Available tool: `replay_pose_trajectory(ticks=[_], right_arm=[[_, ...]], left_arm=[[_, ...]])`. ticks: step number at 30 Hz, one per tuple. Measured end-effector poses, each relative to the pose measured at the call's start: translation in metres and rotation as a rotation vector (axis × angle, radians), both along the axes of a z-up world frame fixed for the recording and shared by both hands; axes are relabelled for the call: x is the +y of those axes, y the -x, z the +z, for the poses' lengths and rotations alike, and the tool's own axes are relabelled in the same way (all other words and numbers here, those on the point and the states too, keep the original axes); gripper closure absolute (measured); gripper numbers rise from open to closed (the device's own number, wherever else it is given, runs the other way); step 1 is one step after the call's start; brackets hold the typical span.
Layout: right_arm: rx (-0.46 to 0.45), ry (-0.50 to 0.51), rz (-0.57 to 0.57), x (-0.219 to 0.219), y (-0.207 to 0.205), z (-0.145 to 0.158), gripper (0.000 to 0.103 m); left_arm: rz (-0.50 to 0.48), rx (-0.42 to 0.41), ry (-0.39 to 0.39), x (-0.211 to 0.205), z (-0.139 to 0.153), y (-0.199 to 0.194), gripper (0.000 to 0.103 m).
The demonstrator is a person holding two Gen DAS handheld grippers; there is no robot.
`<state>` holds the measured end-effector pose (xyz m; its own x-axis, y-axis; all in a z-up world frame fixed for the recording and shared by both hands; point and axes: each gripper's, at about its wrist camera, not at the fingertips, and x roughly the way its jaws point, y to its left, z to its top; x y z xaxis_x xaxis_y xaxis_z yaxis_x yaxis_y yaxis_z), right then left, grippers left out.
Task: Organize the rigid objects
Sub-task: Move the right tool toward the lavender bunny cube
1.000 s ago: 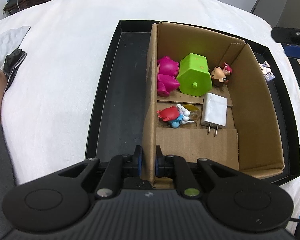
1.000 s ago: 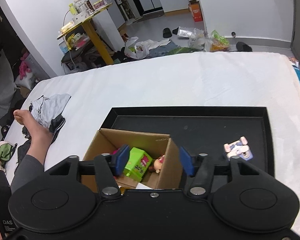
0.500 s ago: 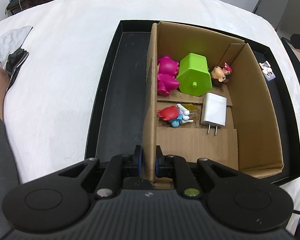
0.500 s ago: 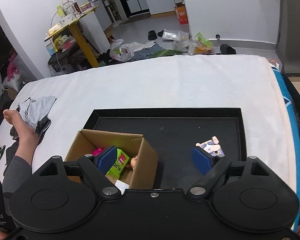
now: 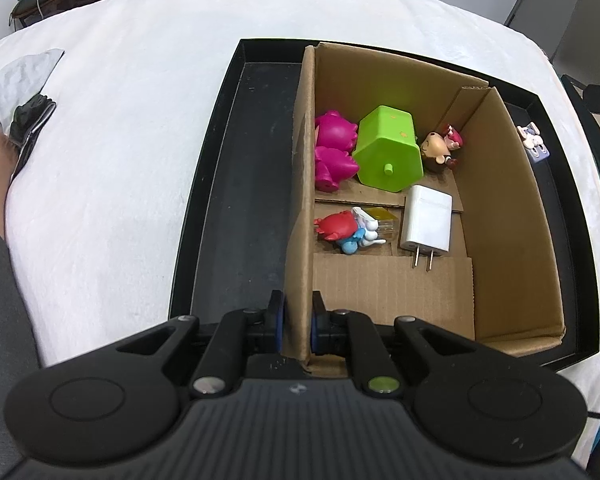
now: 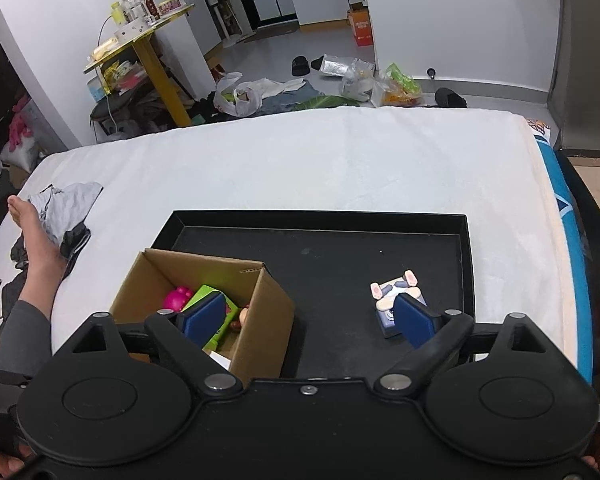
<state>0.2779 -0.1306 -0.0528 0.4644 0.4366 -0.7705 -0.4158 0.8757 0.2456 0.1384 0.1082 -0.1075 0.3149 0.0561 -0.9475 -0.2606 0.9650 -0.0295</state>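
A cardboard box [image 5: 504,216] stands in a black tray [image 5: 240,200] on the white bed. It holds a pink toy [image 5: 334,152], a green toy house [image 5: 388,150], a small doll [image 5: 440,152], a red and blue figure [image 5: 344,230] and a white charger [image 5: 426,222]. My left gripper [image 5: 298,322] is shut on the box's left wall. My right gripper [image 6: 310,320] is open wide above the tray [image 6: 332,256], between the box [image 6: 260,320] and a small bunny figure [image 6: 396,296] that lies on the tray; the figure also shows in the left wrist view [image 5: 534,144].
A person's leg and foot [image 6: 32,252] lie on the bed at the left next to grey clothes [image 6: 68,208]. A yellow table [image 6: 140,40] and bags stand on the floor beyond the bed. The bed's right edge has a blue cover [image 6: 572,264].
My right gripper has swung to the right and opened wider, so the bunny figure now sits by its right finger. The left gripper has stayed shut on the box wall.
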Motion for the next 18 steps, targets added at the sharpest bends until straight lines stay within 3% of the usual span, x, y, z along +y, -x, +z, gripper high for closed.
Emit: replay_pose_trajectory(ticks=[8,18], right_arm=[[-0.032,0.046,-0.008,-0.005,-0.006,-0.007,0.001],[-0.022,0.059,-0.050,-0.014,-0.028,-0.027,0.001]], left_arm=[[0.001,-0.006,0.006,0.000,0.000,0.002,0.092],[-0.005,-0.014,0.012,0.001,0.000,0.002,0.092]])
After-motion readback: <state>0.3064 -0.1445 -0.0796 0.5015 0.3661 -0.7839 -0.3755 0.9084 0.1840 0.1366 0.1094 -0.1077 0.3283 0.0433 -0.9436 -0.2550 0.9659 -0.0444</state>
